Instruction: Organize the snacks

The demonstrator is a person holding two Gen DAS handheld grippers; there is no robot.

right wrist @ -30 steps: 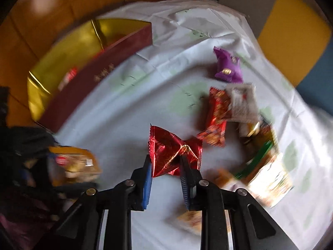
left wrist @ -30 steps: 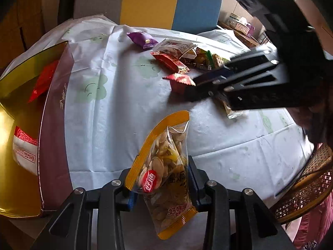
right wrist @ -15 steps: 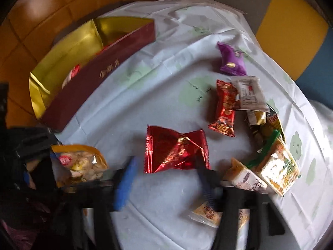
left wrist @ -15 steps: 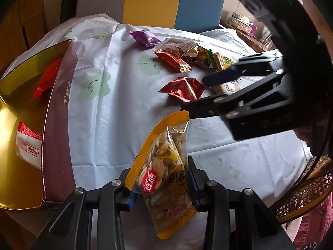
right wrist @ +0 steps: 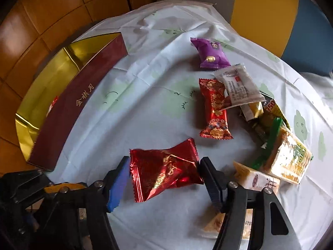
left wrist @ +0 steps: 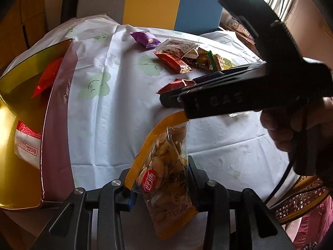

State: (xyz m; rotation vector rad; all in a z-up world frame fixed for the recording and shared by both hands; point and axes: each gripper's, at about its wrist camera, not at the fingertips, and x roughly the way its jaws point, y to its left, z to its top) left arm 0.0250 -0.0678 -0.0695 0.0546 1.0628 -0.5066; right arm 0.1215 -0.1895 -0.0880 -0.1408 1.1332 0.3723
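Note:
My left gripper [left wrist: 160,184] is shut on a yellow bag of seeds [left wrist: 164,166], held upright above the table's near edge. My right gripper [right wrist: 164,179] is open, with its fingers on either side of a shiny red foil snack [right wrist: 164,170] that lies on the white tablecloth [right wrist: 145,95]. In the left wrist view the right gripper [left wrist: 174,98] hangs over that red snack [left wrist: 177,83]. A dark red box with a gold inside [right wrist: 68,102] stands at the left; it also shows in the left wrist view [left wrist: 56,125] holding a red packet [left wrist: 47,77] and a white-and-red packet [left wrist: 27,143].
Loose snacks lie further back: a purple packet [right wrist: 210,54], a long red packet [right wrist: 214,110], a white sachet [right wrist: 237,87], a green-and-yellow cracker pack [right wrist: 287,154] and a pale yellow packet [right wrist: 256,177]. A yellow and blue chair back [left wrist: 172,4] stands behind the table.
My right gripper opened and let go of the red foil snack, which now lies on the cloth. The left gripper kept hold of the seed bag and barely moved.

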